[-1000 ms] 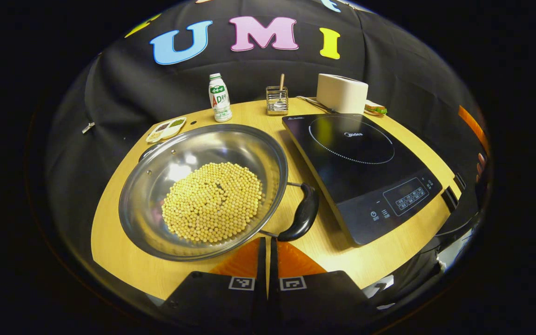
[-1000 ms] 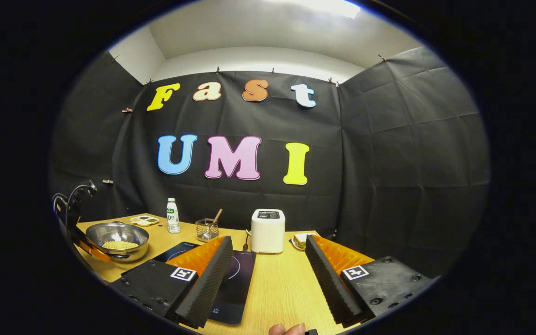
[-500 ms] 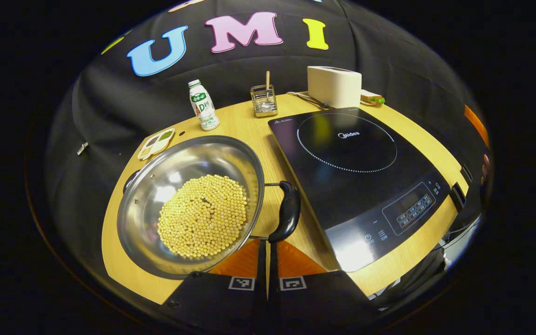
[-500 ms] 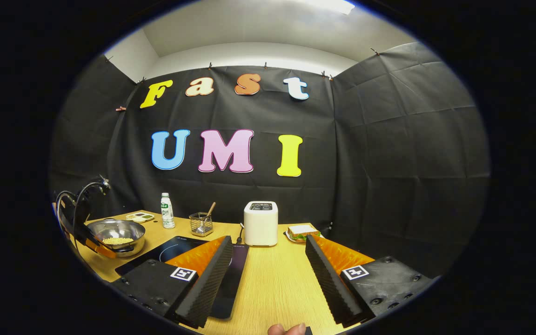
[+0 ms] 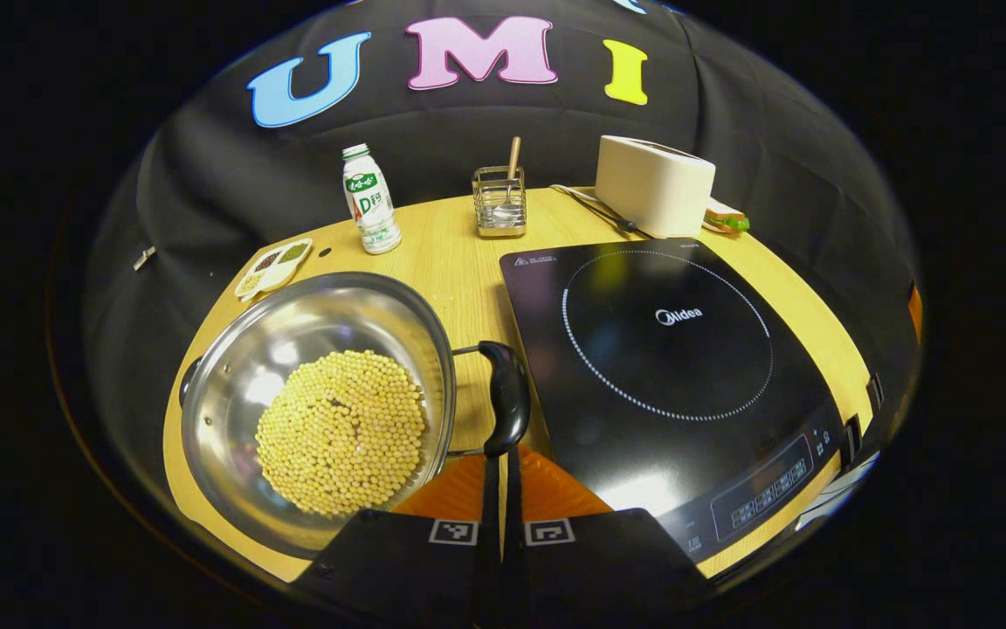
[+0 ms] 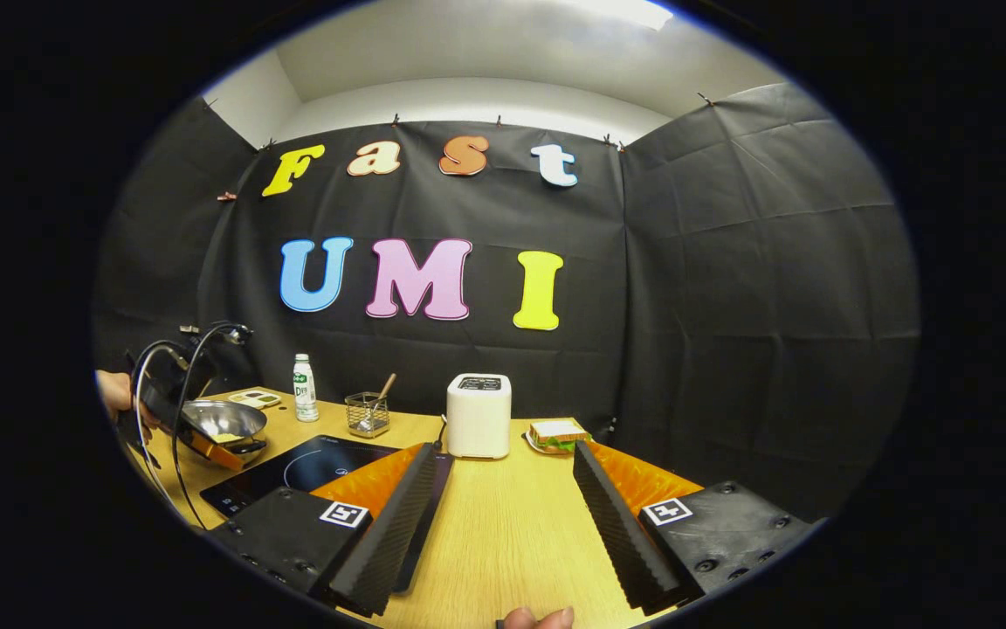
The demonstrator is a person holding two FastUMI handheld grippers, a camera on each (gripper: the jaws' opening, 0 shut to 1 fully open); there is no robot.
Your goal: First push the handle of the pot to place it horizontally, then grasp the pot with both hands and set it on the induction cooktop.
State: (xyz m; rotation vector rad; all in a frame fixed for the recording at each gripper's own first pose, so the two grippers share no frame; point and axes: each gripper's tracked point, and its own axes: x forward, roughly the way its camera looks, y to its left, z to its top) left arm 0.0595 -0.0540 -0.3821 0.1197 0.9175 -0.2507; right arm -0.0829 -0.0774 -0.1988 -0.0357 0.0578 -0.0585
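Light wooden table (image 5: 459,262): black glass induction cooktop (image 5: 669,349) at 3 o'clock, bare. Round steel pot (image 5: 293,349) of yellow beans at 9 o'clock, just beside it. Pot's black handle (image 5: 507,397) at centre. Left gripper (image 5: 501,463), jaws closed, tips touching the handle: the push looks under way. Right gripper (image 6: 503,507) gapes wide, well apart from pot. Two-handed lift remains.

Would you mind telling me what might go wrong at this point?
The left gripper, shut, is at the pot handle; a hard push could slide the pot and spill the beans. The handle lies close to the induction cooktop and may knock its edge.
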